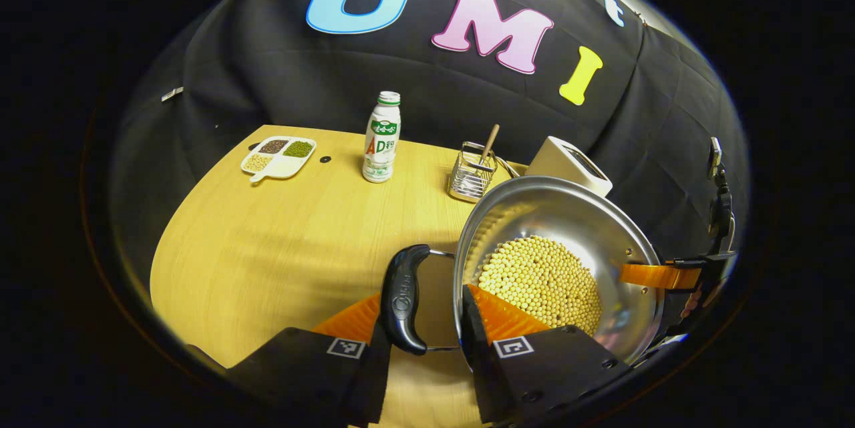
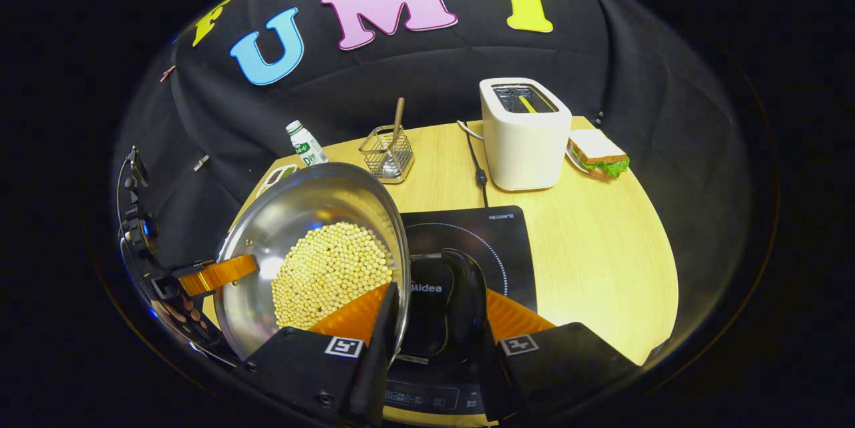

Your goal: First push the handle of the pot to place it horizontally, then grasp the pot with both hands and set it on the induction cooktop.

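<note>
Worktop (image 2: 601, 234) is carrying everything, wood-look, backed by the black cloth wall. Pot (image 1: 574, 214) is the landmark: steel, round, holding a heap of pale beans (image 1: 541, 278), and tilting. In the right gripper view the pot (image 2: 314, 194) is sitting partly over the black induction cooktop (image 2: 494, 241), its left part beyond the cooktop's left edge; cannot tell whether the base is touching the glass.

White toaster (image 2: 524, 141) is standing behind the pot and to its right, a sandwich (image 2: 598, 154) just beside the toaster's far side. Wire basket (image 1: 471, 177) with a wooden stick is standing behind the pot. Bottle (image 1: 382, 141) is standing behind and left of the pot, and a divided dish of grains (image 1: 279, 155) is lying further left of it.

Left gripper (image 1: 431, 321) is straddling the pot's black left handle (image 1: 404, 298): one of the fingers is on the handle's outer side, the other inside the rim against the beans, so they are closing across handle and rim. Right gripper (image 2: 434, 321) is doing the same on the pot's right handle (image 2: 461, 301), one finger inside the rim, one outside the handle. Both look clamped on the pot.
</note>
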{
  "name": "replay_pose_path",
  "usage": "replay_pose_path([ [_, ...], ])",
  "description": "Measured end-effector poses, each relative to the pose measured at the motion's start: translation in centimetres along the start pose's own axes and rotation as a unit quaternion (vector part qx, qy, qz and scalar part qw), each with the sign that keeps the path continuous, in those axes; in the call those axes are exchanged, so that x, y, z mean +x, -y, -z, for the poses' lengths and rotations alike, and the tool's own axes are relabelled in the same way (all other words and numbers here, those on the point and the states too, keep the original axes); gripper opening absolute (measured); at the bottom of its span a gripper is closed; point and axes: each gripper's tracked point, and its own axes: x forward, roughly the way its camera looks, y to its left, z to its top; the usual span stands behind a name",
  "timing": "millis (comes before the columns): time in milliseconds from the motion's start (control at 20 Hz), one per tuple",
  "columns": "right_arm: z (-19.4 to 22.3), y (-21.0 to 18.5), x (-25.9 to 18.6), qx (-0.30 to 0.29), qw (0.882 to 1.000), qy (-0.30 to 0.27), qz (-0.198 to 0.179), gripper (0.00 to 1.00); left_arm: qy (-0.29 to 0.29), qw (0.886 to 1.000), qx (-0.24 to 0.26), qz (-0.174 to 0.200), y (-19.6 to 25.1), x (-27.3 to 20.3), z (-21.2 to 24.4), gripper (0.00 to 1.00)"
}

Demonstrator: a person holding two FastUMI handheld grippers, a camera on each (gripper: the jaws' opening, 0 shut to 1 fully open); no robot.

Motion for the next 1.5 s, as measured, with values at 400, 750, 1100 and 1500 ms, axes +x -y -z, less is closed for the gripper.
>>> replay_pose_path([
  [400,-0.1,4.9,1.4,0.007,1.0,-0.011,0.005,0.59,-0.017,1.0,0.001,0.002,3.8,3.2,0.9,0.55],
  [750,-0.1,7.9,3.0,0.008,1.0,-0.013,0.009,0.59,-0.032,0.999,-0.006,-0.003,5.7,5.8,1.9,0.55],
  [1100,1.0,9.8,5.2,0.02,0.999,-0.034,-0.002,0.59,-0.027,0.999,-0.013,-0.022,6.4,7.7,2.8,0.55],
  [1500,1.0,10.0,5.6,0.032,0.999,-0.025,-0.026,0.59,-0.039,0.999,-0.017,-0.031,6.6,7.1,2.9,0.6],
])
